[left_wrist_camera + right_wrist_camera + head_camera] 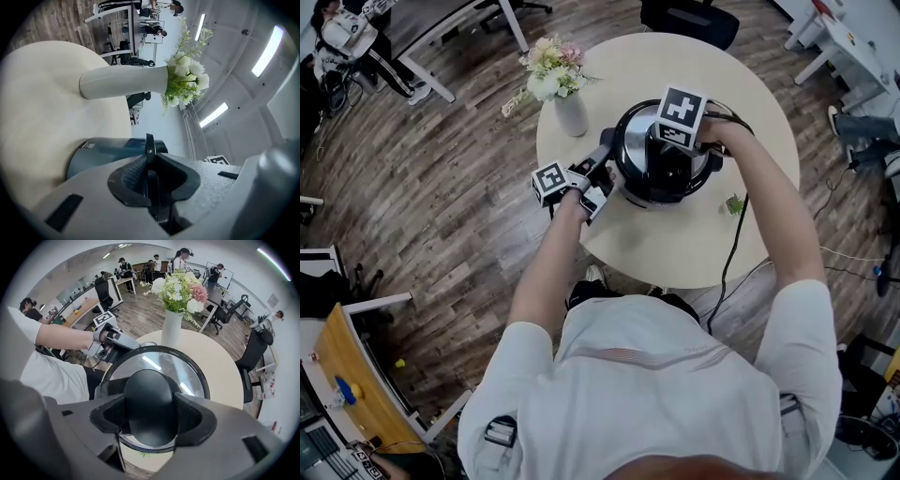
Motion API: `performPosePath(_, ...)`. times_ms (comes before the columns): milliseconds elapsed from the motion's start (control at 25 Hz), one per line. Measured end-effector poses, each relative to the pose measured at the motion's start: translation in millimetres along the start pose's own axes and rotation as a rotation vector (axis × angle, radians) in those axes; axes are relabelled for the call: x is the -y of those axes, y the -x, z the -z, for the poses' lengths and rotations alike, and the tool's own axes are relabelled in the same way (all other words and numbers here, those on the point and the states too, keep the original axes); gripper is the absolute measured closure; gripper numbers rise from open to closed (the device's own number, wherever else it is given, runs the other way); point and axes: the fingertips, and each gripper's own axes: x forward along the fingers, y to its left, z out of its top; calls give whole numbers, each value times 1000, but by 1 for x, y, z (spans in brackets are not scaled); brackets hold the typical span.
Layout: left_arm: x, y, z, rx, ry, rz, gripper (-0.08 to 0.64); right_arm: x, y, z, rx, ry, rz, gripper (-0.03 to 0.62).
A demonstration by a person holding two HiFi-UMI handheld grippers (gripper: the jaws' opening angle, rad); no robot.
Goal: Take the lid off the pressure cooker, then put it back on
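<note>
A round cream table (675,248) stands on a dark wood-plank floor (441,206). At about 10 o'clock on its top a white vase (570,114) stands upright, holding a bunch of white, pink and green flowers (551,67). A small green sprig (734,203) lies on the table at about 4 o'clock. A black cable (727,272) runs off the table's edge near 5 o'clock. Beyond the table at 12 o'clock is a black office chair (689,19); at 11 o'clock, the white legs of a desk (441,37). A yellow-topped desk (347,375) sits at 8 o'clock in the head view. In the right gripper view, several people (183,258) stand at 12 o'clock, behind the flowers.
</note>
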Motion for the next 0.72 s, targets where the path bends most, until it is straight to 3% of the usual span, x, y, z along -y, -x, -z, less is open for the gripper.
performPosePath(280,0,3,1,14,-3,-1,503,0,1,-1,5,-55,8,291)
performPosePath(720,-1,4,3,20,13,16,503,11,0,2,12,-414,51,288)
